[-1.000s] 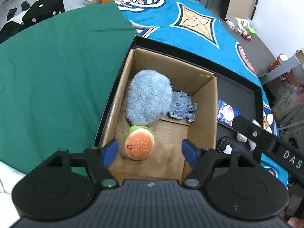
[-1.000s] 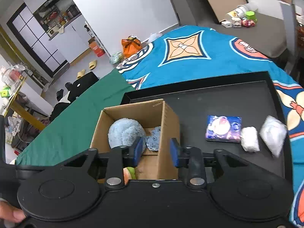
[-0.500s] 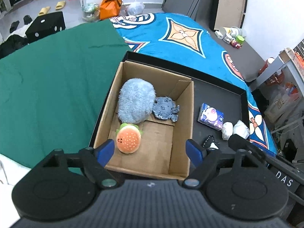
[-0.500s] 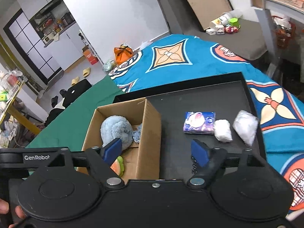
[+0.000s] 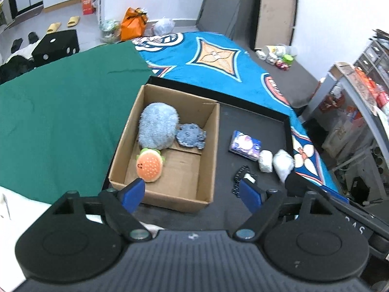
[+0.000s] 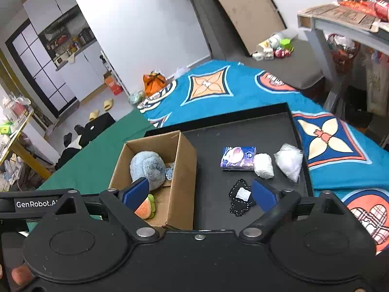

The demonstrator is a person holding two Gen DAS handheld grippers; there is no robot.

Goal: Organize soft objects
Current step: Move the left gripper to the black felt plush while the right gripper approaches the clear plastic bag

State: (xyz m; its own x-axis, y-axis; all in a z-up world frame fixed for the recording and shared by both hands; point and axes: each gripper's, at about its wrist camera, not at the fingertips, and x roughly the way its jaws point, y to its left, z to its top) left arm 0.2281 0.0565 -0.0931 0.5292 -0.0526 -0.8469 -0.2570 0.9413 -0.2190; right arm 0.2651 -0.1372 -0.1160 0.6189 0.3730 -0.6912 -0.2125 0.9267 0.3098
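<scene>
Four soft things lie loose on the tray [image 6: 287, 112]; both grippers' [image 5: 192, 193] [image 6: 199, 193] fingers are opening, empty, so the black pouch [image 6: 240, 198] could slide away under a careless pinch

A: Even indoor light is filling both views; the teal patterned blanket [image 5: 218, 77] is showing vivid and the shadows are staying soft.

B: The fisheye is bending walls at the edges, though. The brown cardboard box [image 5: 209, 155] is looking sharp, while the cluttered shelf [image 5: 364, 85] at the left view's right rim is smearing slightly.
</scene>
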